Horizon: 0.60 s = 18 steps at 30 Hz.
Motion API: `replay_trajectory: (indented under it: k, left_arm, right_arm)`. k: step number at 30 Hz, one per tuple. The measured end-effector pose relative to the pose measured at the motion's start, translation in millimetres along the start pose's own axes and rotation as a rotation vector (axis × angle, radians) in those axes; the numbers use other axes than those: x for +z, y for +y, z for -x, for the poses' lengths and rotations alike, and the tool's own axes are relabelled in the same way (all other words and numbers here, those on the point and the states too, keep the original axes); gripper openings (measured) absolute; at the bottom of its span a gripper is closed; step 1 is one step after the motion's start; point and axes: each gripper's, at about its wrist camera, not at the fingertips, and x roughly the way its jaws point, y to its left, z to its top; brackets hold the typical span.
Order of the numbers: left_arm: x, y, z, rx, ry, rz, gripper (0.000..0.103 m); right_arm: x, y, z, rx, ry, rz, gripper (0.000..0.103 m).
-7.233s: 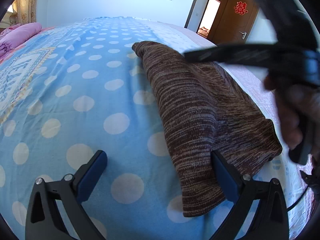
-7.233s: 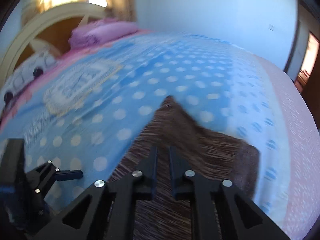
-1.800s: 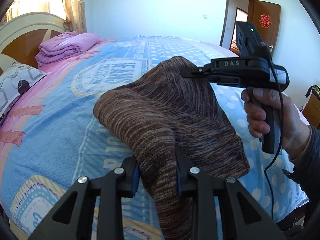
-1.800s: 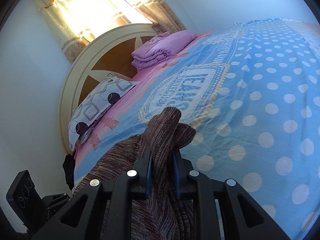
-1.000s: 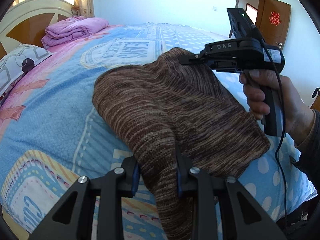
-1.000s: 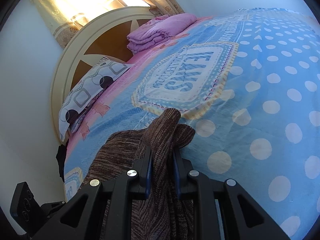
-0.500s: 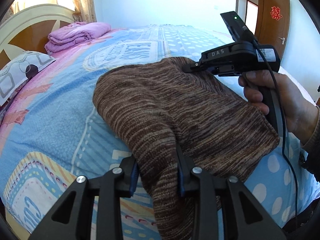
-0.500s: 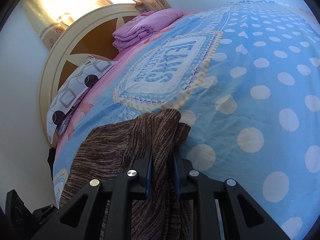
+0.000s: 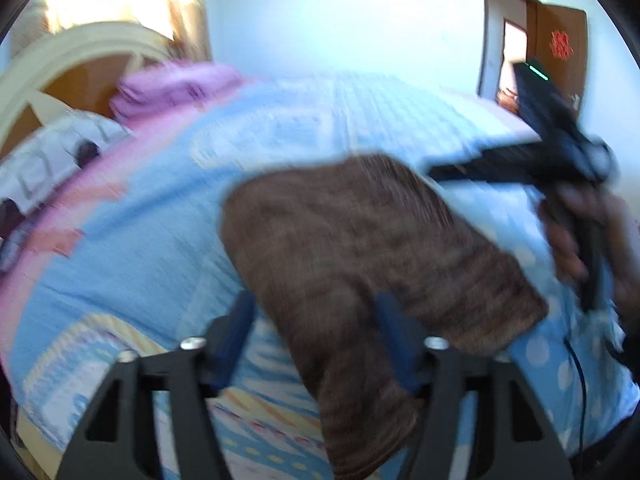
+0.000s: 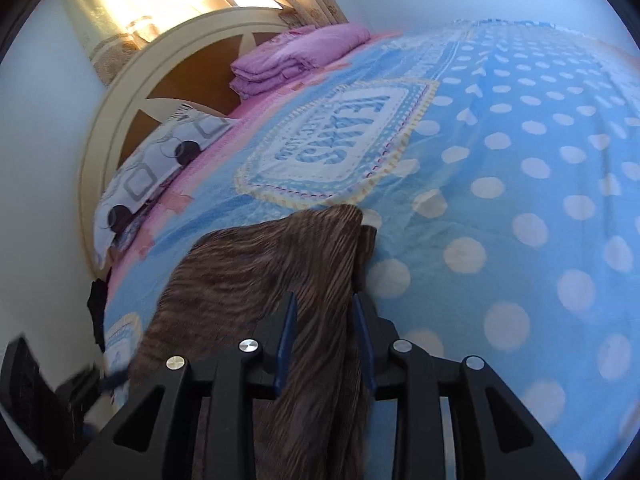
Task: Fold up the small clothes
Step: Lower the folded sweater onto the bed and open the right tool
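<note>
The brown sweater (image 9: 360,248) lies flat between both grippers (image 9: 316,336), (image 10: 324,340); their fingers stand apart around its edge.

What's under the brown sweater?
The brown sweater lies on the blue spotted blanket, which shows all around it. Both tools, left and right, are open around its edges. Anything directly beneath the sweater is covered.
</note>
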Motion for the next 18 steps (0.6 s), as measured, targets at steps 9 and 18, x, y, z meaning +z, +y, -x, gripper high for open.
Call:
replay_trajectory:
  k: [9, 18]
  left_arm:
    - [12.0, 17.4, -27.1, 0.199, -0.044, -0.018, 0.091]
    - [2.1, 10.2, -44.5, 0.217, 0.026, -0.041, 0.093]
  right_arm:
    - [-84.2, 22.9, 33.3, 0.023, 0.082, 0.007, 0.039]
    - [-100.2, 16.4, 52.6, -0.028, 0.047, 0.023, 0.003]
